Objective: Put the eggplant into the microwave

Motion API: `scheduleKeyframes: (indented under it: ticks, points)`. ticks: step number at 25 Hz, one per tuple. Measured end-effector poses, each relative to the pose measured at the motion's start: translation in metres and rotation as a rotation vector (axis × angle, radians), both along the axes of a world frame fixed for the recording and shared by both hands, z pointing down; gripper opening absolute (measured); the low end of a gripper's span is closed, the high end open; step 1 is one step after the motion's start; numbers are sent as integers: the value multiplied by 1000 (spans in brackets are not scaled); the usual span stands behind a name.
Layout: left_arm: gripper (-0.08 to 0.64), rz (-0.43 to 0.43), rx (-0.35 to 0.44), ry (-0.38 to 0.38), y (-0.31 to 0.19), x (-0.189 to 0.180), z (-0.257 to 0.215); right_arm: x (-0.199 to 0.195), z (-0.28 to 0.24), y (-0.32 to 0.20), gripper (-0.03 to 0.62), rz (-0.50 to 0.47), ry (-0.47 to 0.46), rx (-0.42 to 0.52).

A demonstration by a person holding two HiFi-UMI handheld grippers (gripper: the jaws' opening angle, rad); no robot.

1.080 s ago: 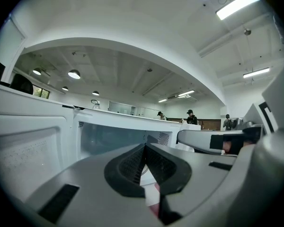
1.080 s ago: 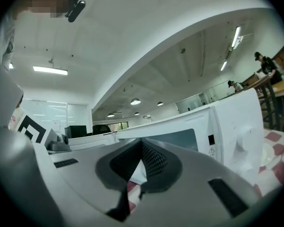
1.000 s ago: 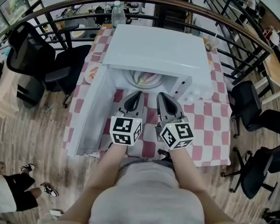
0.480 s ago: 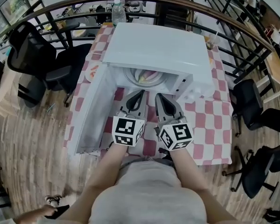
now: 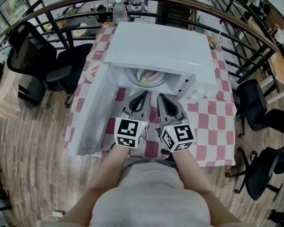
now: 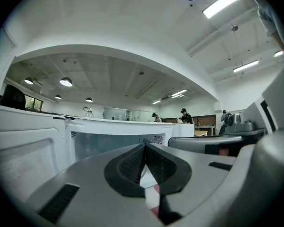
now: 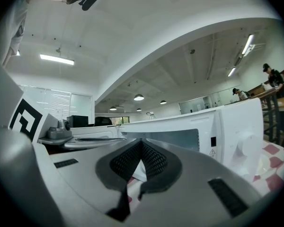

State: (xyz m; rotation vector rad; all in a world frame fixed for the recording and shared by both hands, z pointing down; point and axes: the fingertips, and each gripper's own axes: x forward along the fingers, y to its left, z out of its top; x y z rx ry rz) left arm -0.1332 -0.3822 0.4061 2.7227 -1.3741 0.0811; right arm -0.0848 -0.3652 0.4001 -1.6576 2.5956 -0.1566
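A white microwave (image 5: 161,51) stands on the red-checked table (image 5: 213,126), its door (image 5: 92,122) swung open to the left. Inside, on the round plate (image 5: 132,79), lies a pale purple and yellow thing (image 5: 149,77), partly hidden by the roof; I cannot tell whether it is the eggplant. My left gripper (image 5: 141,94) and right gripper (image 5: 162,97) sit side by side, level, just in front of the opening. Both are shut and hold nothing. In the left gripper view the left gripper's (image 6: 144,144) pads meet, and in the right gripper view so do the right gripper's (image 7: 141,142).
A water bottle (image 5: 119,13) stands behind the microwave and a cup with a straw (image 5: 213,41) at its back right. A small plate (image 5: 92,74) lies left of the door. Black chairs (image 5: 42,60) (image 5: 255,112) flank the table, and a railing (image 5: 180,4) curves behind.
Both grippers have stayed nearly still in front of the microwave. A person's feet at the lower left of the head view have gone out of sight.
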Motion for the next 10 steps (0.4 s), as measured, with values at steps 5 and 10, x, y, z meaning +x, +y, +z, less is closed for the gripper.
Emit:
scheduleKeyframes:
  ticks: [5,10]
  points:
    - [5,10,1,0,1,1,1,0,0,-1,23,6,2,1]
    - [5,17,2,0,1,4,0,0,0,-2,23,11,4,-4]
